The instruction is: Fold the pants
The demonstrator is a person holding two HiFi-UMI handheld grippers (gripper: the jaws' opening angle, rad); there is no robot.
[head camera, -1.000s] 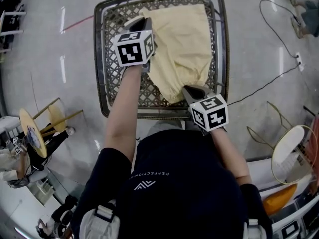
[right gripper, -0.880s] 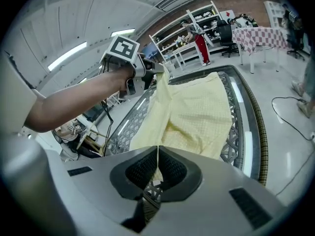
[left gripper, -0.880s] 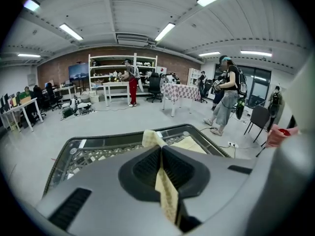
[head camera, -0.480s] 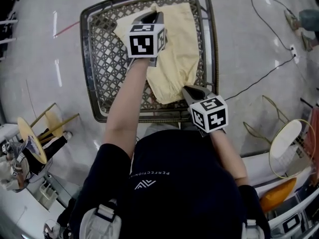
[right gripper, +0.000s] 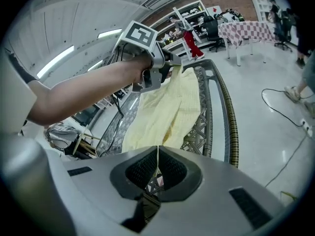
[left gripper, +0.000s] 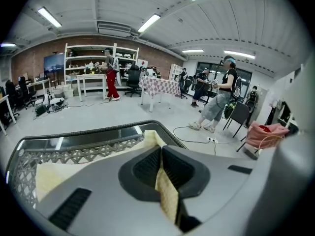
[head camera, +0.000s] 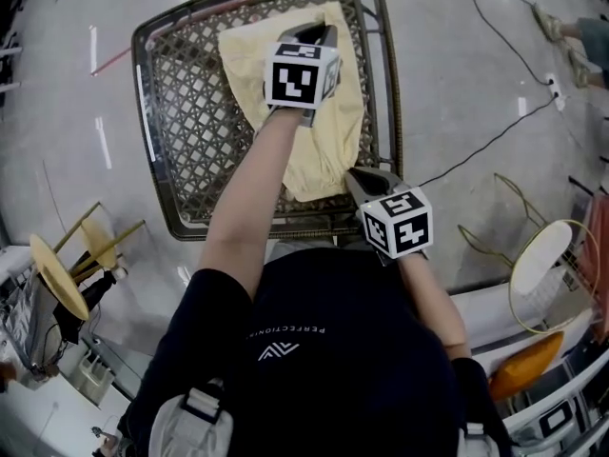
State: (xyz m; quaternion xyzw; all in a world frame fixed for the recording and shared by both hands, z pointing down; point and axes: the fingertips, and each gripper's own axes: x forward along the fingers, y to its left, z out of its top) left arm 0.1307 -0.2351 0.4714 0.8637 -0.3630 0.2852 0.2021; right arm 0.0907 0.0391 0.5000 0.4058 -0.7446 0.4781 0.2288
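Pants [head camera: 335,150] lie lengthwise along the right side of the surface [head camera: 181,131], long axis running away from the person, far end clamped in the left tongs [head camera: 319,34] and near hem clamped in the right tongs [head camera: 365,177], so folding likely means carrying far end to near.

Seen from above, a lattice-topped table [head camera: 190,131] fills the upper centre of the frame. The pants [head camera: 338,131] lie on its right half, running from the far edge to the near edge. The left gripper [head camera: 319,31] sits over their far end, the right gripper [head camera: 357,174] at their near end by the table's near right corner. A cable [head camera: 495,141] crosses the floor at the right.
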